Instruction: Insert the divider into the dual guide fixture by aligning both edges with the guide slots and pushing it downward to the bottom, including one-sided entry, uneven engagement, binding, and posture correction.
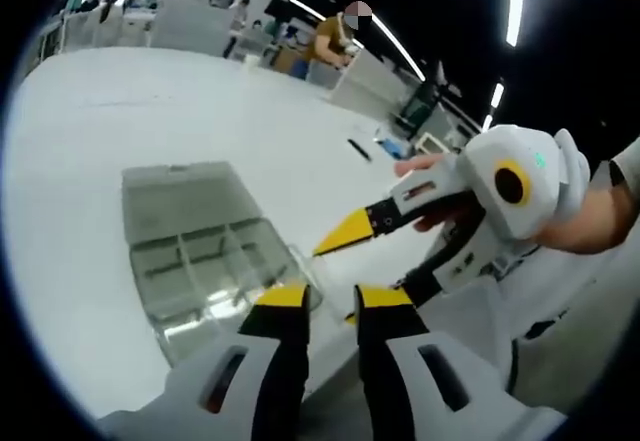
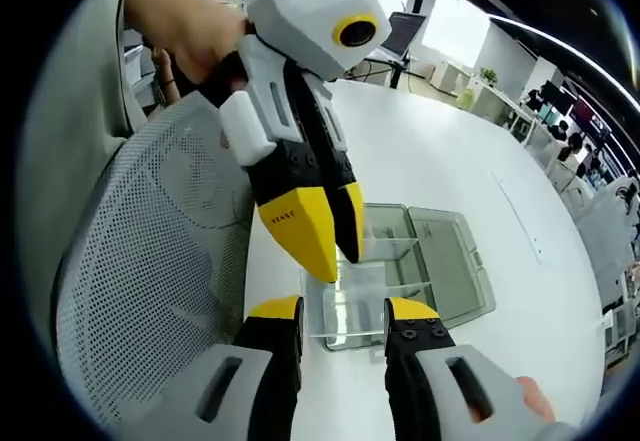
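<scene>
A clear plastic compartment box (image 1: 200,251) lies on the white table with its lid folded flat behind it. Thin clear walls split the inside into several cells. My left gripper (image 1: 330,301) hovers over the box's near corner, its jaws a little apart with nothing visible between them. The right gripper (image 1: 336,283) reaches in from the right, jaws spread, its upper tip just above the box edge. In the right gripper view, my right gripper (image 2: 342,311) stands open in front of the box (image 2: 400,281), and the left gripper (image 2: 340,267) points down at the box's near-left corner.
The white table (image 1: 150,111) stretches wide beyond the box. A small dark item (image 1: 360,149) lies farther out. A grey mesh chair (image 2: 150,261) sits at the table's edge. A person (image 1: 330,36) stands among desks in the background.
</scene>
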A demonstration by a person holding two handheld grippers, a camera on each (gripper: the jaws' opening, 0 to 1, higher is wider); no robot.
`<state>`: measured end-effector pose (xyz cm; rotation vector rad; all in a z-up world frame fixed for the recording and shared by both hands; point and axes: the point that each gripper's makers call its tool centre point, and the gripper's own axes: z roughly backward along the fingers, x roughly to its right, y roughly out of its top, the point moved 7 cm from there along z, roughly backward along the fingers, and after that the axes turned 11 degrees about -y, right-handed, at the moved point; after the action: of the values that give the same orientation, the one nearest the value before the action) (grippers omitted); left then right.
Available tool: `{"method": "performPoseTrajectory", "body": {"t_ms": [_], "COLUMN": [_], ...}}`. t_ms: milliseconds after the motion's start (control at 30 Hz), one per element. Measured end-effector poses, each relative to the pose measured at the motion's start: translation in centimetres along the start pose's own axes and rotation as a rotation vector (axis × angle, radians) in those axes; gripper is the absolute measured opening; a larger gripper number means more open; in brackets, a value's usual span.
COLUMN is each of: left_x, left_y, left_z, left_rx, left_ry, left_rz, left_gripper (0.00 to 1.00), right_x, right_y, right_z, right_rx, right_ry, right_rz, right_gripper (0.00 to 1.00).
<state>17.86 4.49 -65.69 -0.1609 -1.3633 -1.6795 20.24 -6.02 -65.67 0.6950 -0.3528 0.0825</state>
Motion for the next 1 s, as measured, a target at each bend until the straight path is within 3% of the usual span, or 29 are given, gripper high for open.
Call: {"method": "performPoseTrajectory", "body": {"t_ms": [633, 1000], "left_x": [-0.3, -0.2], "left_y": [-0.3, -0.4], "left_z": [0.4, 0.4], "left_rx": [0.013, 0.022], "left_ry": [-0.005, -0.012], "left_rz": [0.094, 0.133], "left_gripper": [0.01, 0.0], "right_x": [0.0, -0.2], "right_y": [1.1, 1.2], "right_z": [0.3, 0.3], "right_rx": [0.018, 0.016], "right_ry": [-0.026, -0.036], "right_rz": [0.034, 0.055], "right_gripper": [0.27, 0.27]}}
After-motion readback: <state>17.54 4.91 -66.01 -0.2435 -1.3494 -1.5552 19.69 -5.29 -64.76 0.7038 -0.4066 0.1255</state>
